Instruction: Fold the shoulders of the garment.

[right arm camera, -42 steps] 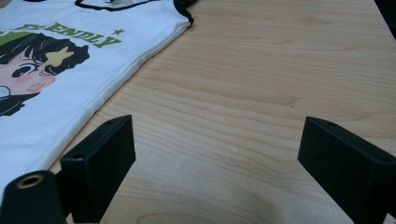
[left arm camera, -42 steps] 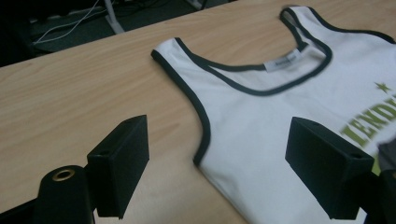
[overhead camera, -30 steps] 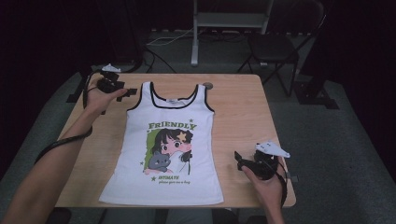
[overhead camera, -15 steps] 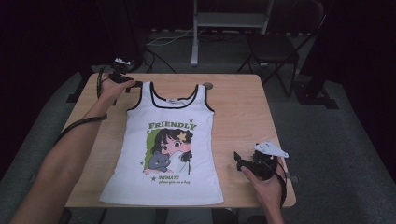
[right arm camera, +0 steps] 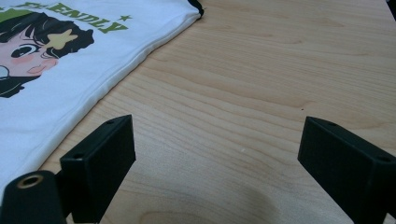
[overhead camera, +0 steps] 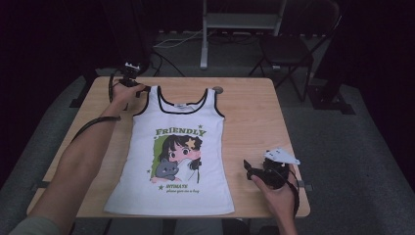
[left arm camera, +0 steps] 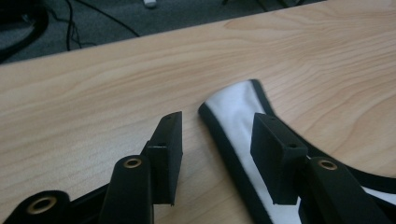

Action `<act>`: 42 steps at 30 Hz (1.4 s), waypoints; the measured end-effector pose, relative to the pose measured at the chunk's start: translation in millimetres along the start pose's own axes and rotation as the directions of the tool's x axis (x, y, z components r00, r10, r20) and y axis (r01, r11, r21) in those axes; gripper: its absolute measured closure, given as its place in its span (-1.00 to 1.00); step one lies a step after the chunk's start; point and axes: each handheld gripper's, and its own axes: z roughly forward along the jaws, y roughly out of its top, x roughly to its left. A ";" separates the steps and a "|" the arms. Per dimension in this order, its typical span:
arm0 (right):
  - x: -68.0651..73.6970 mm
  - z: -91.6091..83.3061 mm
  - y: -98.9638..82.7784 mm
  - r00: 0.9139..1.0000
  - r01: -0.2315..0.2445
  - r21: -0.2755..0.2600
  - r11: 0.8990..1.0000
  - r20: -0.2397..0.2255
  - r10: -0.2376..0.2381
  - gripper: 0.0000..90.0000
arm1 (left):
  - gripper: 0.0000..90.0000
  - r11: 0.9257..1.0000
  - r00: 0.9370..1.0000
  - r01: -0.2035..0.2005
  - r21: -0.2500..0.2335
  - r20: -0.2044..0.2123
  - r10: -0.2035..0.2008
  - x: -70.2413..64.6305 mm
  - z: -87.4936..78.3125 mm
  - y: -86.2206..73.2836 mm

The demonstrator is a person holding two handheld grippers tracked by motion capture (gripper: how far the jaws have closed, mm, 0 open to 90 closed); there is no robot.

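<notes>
My left tongs (left arm camera: 215, 140) sit low at the far left corner of the table (overhead camera: 244, 98), jaws about half open and just now closing, with the black-bound shoulder strap (left arm camera: 229, 121) of the tank top (overhead camera: 176, 161) lying between them. The pads are not yet pressing on it: one stands on bare wood, the other over the white cloth. My right tongs (right arm camera: 215, 163) rest near the front right edge, jaws spread wide and holding nothing, just beside the shirt's side seam (right arm camera: 116, 74).

The tank top lies flat and face up along the middle of the table, neck away from me, hem toward me.

The risk I see is at the strap. It is thin, soft knit lying flush on smooth, grainy wood, so the pads may close above it and catch nothing, or pinch only the binding and let it slide out. Pulling from that single corner could also drag and wrinkle the whole limp shirt.

The cloth is white, matte and light, with black ribbed trim and a printed cartoon girl, a grey cat and green lettering.
</notes>
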 end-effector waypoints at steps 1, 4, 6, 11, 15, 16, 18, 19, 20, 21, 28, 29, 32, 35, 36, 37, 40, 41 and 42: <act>0.2 0.3 0.1 1.000 0.003 0.000 1.000 0.000 -0.003 -0.77 | 0.21 1.000 1.000 0.000 0.001 0.005 0.000 0.3 0.7 -0.1; 1.4 1.2 0.6 1.000 0.009 0.003 1.000 -0.002 -0.009 -0.77 | 0.25 1.000 1.000 -0.010 -0.004 0.011 0.010 -0.2 1.9 0.4; 2.6 2.0 1.0 1.000 0.017 0.006 1.000 -0.004 -0.017 -0.77 | 0.25 1.000 1.000 -0.013 0.005 0.009 0.013 -0.5 3.1 0.7; 4.3 2.6 1.3 1.000 0.028 0.012 1.000 -0.004 -0.028 -0.77 | 0.25 1.000 1.000 -0.025 0.017 0.008 0.025 -5.7 7.2 6.0; 4.2 2.3 1.2 1.000 0.028 0.009 1.000 -0.007 -0.028 -0.77 | 0.34 0.999 1.000 -0.023 0.026 0.018 0.023 -8.7 10.0 6.9; 4.3 2.3 1.1 1.000 0.029 0.009 1.000 -0.007 -0.029 -0.77 | 0.40 0.999 0.999 -0.032 0.036 0.022 0.031 -8.7 11.3 5.7; 4.5 2.1 1.1 0.999 0.031 0.008 0.999 -0.009 -0.031 -0.77 | 0.44 0.998 0.999 -0.036 0.051 0.006 0.036 -8.3 13.7 2.6; 4.6 2.1 1.1 0.999 0.030 0.008 1.000 -0.010 -0.030 -0.77 | 0.44 0.998 0.999 -0.033 0.054 0.006 0.032 -7.7 14.7 1.4; 4.6 2.2 1.1 0.999 0.031 0.008 0.999 -0.011 -0.031 -0.77 | 0.44 0.998 0.999 -0.032 0.050 0.007 0.032 -7.7 15.5 0.5; 4.5 2.3 1.1 0.999 0.033 0.008 0.999 -0.013 -0.033 -0.77 | 0.46 0.998 1.000 -0.027 0.050 0.010 0.027 -7.8 15.8 0.7; 4.5 2.9 1.4 0.999 0.036 0.014 0.999 -0.016 -0.036 -0.77 | 0.73 0.999 0.999 -0.035 0.040 0.026 0.034 -9.1 16.7 -0.2; 4.6 3.0 1.4 0.999 0.037 0.014 0.999 -0.016 -0.036 -0.77 | 0.78 0.999 0.999 -0.031 0.034 0.031 0.030 -9.5 16.0 -0.4; 4.9 3.0 1.4 0.999 0.041 0.016 0.999 -0.016 -0.040 -0.77 | 0.90 1.000 0.998 -0.014 0.012 0.057 0.013 -12.4 12.8 0.4; 5.3 3.0 1.4 0.999 0.044 0.015 0.999 -0.016 -0.044 -0.77 | 0.92 1.000 0.996 -0.020 0.004 0.084 0.020 -17.1 7.3 3.6; 5.4 3.0 1.4 0.999 0.045 0.016 0.999 -0.016 -0.045 -0.77 | 0.92 1.000 0.995 -0.020 -0.004 0.094 0.020 -18.6 5.0 4.8; 5.6 3.0 1.4 0.999 0.046 0.017 0.999 -0.016 -0.045 -0.77 | 0.92 1.000 0.995 -0.020 -0.011 0.099 0.021 -19.9 2.1 6.1; 5.9 2.7 1.3 0.999 0.049 0.017 0.999 -0.016 -0.049 -0.77 | 0.92 0.999 0.994 -0.022 -0.023 0.106 0.024 -23.0 -5.4 9.0; 6.0 2.7 1.3 0.999 0.050 0.017 0.999 -0.017 -0.049 -0.77 | 0.92 0.999 0.994 -0.022 -0.023 0.106 0.024 -23.0 -5.4 9.0; 6.1 2.6 1.3 0.999 0.050 0.017 0.999 -0.017 -0.050 -0.77 | 0.92 0.999 0.994 -0.021 -0.026 0.111 0.024 -23.2 -9.8 10.0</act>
